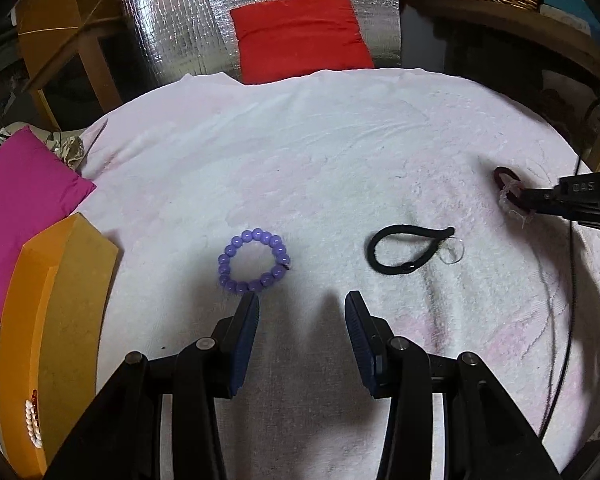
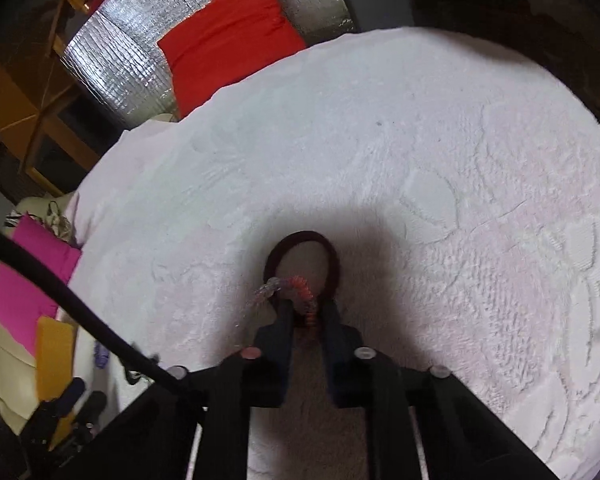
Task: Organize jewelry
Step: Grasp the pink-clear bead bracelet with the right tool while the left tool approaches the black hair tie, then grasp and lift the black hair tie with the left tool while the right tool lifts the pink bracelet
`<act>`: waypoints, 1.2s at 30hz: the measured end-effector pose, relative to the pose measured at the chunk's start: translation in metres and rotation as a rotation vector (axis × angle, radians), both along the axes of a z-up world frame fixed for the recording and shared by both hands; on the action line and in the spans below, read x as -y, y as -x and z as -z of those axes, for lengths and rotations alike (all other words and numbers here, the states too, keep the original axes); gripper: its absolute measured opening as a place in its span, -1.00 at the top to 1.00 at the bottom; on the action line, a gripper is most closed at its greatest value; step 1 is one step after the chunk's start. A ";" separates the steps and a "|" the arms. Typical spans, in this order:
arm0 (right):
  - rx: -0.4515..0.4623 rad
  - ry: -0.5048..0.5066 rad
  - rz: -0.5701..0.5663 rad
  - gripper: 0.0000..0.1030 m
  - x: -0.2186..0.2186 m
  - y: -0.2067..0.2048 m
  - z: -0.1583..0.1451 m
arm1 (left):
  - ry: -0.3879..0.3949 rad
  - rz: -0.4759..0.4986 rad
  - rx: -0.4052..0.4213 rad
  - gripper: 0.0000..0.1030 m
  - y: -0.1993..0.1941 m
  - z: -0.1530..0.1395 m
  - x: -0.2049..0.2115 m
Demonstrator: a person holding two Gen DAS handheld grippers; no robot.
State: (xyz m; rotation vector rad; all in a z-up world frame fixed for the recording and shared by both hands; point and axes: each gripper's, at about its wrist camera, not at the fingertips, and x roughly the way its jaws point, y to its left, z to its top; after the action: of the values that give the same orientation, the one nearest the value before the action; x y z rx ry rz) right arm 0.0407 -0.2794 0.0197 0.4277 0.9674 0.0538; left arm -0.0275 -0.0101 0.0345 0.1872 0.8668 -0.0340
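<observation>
One beaded piece lies in the orange cardboard box; the purple bead bracelet and black elastic band wait ahead of the spread left gripper, while the right gripper pinches a maroon band with a clear spiral tie.

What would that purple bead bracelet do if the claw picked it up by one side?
The purple bead bracelet would probably sag into a loop rather than hold its ring shape, since it looks like separate beads strung together. The beads are round and glossy, so they may slip between the pads of the open left claw. On the fluffy white towel it likely won't roll.
</observation>
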 end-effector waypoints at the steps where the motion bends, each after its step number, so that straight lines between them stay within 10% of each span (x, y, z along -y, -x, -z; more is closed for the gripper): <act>1: -0.001 -0.003 -0.001 0.84 0.002 0.002 -0.002 | 0.006 -0.007 0.001 0.11 0.000 0.000 -0.002; 13: 0.128 -0.245 0.057 0.84 0.055 0.045 -0.049 | 0.175 0.057 0.029 0.01 -0.007 -0.013 0.015; 27: 0.099 -0.308 0.012 0.84 0.046 0.046 -0.046 | 0.158 0.112 -0.004 -0.27 -0.036 0.008 0.054; 32: 0.092 -0.288 0.001 0.84 0.039 0.043 -0.045 | 0.189 0.168 -0.047 0.63 -0.037 0.018 0.053; 36: 0.099 -0.273 -0.005 0.84 0.033 0.041 -0.045 | 0.214 0.177 -0.051 0.83 -0.035 0.016 0.051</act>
State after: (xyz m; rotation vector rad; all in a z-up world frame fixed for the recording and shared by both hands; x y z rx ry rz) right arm -0.0005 -0.3127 0.0651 0.6676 0.8661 0.2116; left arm 0.0076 -0.0613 0.0188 0.0621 0.8889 -0.2972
